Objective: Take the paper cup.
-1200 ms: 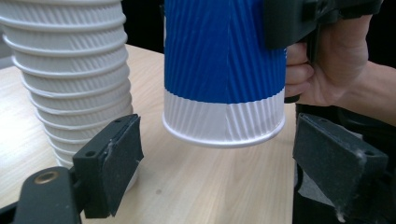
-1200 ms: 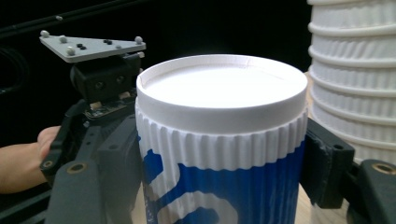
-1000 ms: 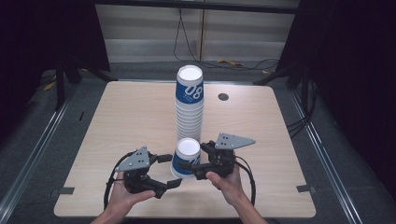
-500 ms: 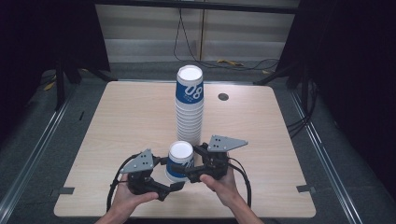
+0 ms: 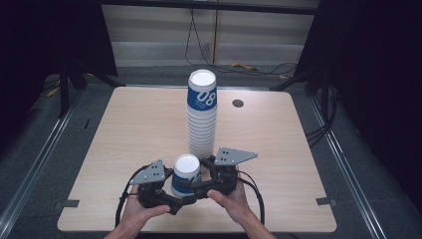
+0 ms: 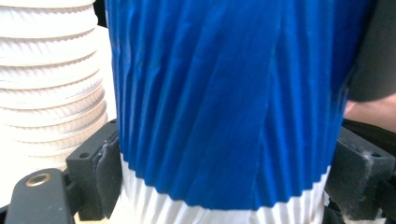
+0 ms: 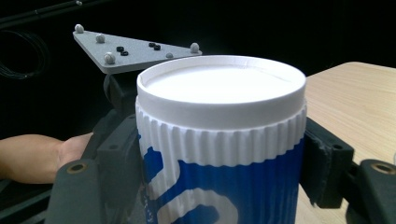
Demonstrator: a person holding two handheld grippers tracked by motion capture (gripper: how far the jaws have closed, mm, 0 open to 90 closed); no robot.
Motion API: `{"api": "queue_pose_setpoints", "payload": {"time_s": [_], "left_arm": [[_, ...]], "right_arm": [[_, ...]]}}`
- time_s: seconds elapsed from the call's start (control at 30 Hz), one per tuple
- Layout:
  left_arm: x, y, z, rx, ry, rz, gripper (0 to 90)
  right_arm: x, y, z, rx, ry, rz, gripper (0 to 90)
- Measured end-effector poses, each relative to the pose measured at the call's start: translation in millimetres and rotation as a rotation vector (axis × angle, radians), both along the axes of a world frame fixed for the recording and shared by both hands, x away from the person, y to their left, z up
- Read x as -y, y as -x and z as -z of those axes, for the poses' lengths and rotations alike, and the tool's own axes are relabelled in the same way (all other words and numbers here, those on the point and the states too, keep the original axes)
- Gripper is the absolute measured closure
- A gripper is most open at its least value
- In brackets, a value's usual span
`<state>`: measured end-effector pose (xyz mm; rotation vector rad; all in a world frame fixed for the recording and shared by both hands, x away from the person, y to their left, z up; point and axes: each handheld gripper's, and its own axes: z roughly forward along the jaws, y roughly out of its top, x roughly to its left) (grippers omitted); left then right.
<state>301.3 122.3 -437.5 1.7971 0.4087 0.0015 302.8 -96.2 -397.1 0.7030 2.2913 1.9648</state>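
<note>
The blue-and-white cup (image 5: 186, 174) is being held upright, its long axis vertical, between both sets of jaws at once, just in front of the tall cup stack (image 5: 201, 117) on the counter (image 5: 298, 164). It is being clamped near its rim by the right gripper (image 5: 191, 189), jaws closed onto its ribbed wall, and lower down by the left gripper (image 5: 180, 204), whose jaws are being pressed against either side.

One loose cup (image 5: 186, 173), one cup stack (image 5: 201, 119), two hand-held grippers.

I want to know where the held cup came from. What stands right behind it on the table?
Behind the cup rises a tall stack of upside-down cups. The stack's foot is partly hidden by the cup and the right gripper, so its base on the table isn't fully visible.
</note>
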Motion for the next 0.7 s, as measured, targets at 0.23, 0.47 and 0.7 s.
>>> {"api": "queue_pose_setpoints", "payload": {"time_s": [0.23, 0.47, 0.7], "left_arm": [[-1.3, 1.2, -0.6, 0.016, -0.001, -0.011, 13.4], [-2.2, 0.9, -0.9, 0.018, -0.005, -0.016, 14.0], [-2.9, 0.2, -2.3, 0.039, -0.023, -0.008, 16.1]], "right_arm": [[0.1, 0.8, 0.2, 0.002, -0.008, 0.010, 27.2], [-0.2, 0.6, 1.0, 0.002, -0.001, 0.009, 26.9], [0.5, -0.1, 0.0, 0.006, 0.006, 0.000, 25.4]]}}
